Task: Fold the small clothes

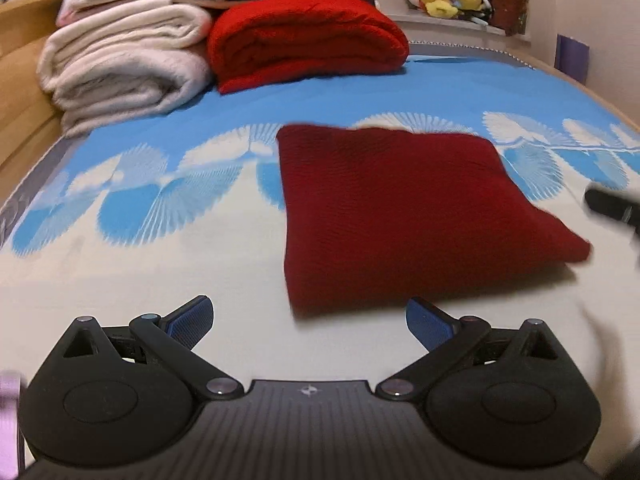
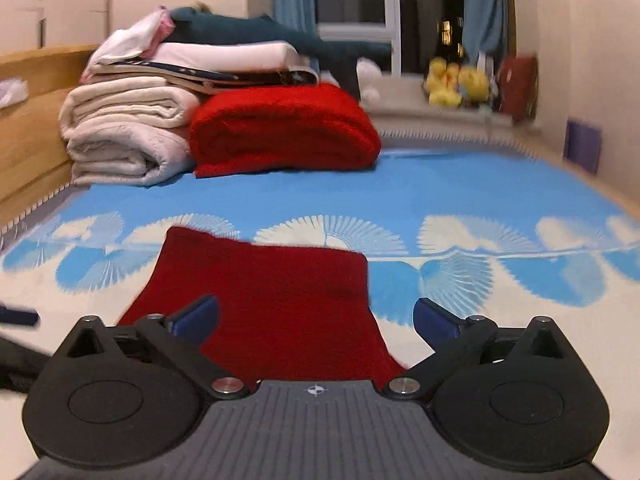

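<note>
A dark red knitted garment (image 1: 400, 216) lies folded into a flat rectangle on the blue and white bedspread (image 1: 160, 208). My left gripper (image 1: 310, 322) is open and empty, just in front of the garment's near left corner. My right gripper (image 2: 316, 320) is open and empty, held over the garment's near edge (image 2: 280, 300). The right gripper's black tip (image 1: 612, 204) shows at the right edge of the left wrist view, beside the garment.
A folded bright red blanket (image 1: 304, 40) and a stack of cream and white blankets (image 1: 120, 64) lie at the far end of the bed. A wooden bed frame (image 2: 36, 128) runs along the left. Yellow plush toys (image 2: 456, 82) sit on the window sill.
</note>
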`<state>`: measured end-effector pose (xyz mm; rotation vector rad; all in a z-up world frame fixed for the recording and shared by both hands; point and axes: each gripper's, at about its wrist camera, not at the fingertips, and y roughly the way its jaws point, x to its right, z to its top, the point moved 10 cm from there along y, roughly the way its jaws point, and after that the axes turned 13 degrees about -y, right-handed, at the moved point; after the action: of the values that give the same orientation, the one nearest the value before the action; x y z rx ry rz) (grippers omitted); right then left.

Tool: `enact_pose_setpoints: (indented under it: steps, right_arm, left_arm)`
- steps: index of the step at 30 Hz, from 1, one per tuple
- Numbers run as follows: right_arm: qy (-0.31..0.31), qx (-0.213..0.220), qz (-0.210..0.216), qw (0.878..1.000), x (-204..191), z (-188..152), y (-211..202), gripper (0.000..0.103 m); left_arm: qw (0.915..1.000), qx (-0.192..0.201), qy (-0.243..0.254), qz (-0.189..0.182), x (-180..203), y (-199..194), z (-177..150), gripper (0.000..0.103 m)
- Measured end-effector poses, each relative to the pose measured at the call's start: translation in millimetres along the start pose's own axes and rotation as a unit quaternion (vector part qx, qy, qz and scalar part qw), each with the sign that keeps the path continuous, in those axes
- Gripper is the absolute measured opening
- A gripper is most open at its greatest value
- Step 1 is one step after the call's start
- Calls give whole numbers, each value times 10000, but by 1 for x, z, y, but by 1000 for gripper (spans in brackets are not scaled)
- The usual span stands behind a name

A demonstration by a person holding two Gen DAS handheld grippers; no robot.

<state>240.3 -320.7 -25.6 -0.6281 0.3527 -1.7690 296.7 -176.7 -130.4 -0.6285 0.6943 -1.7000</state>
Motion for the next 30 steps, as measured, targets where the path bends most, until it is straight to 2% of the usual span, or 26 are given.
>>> enact_pose_setpoints:
  steps: [3, 4, 7, 9, 11, 15, 19, 22, 30]
  right_arm:
    - [-22, -351, -17, 9994, -22, -41, -21, 102]
    - [-37, -523, 67, 9986, -29, -53, -24, 102]
    - [-153, -770, 126, 9968, -38, -70, -25, 102]
    - [-243, -822, 23, 9963, -36, -72, -23, 102]
    - [-232, -845, -76, 9961, -32, -75, -20, 102]
    - [197, -1055, 4, 9942, -27, -78, -5, 102]
    - [445, -1332, 200, 9899, -36, -84, 12, 102]
    - [491, -1479, 191, 9876, -40, -87, 22, 102]
    - [450, -1337, 244, 9897, -47, -76, 22, 102]
  left_arm:
    - [9978, -357, -147, -546, 4, -18, -44, 103]
    - [9970, -472, -158, -591, 3, -18, -58, 103]
    - [9986, -521, 25, -48, -3, -13, -79, 103]
    - [9985, -390, 325, 201, -1, -8, -79, 103]
    - [9986, -191, 415, 259, 0, -6, -78, 103]
    - [9989, -454, 90, -20, 1, 0, -79, 103]
    - [9987, -327, 227, 332, -6, 7, -75, 103]
    - [9986, -406, 144, 313, -8, 9, -73, 103]
    - [9986, -322, -268, 332, -23, 8, -65, 103]
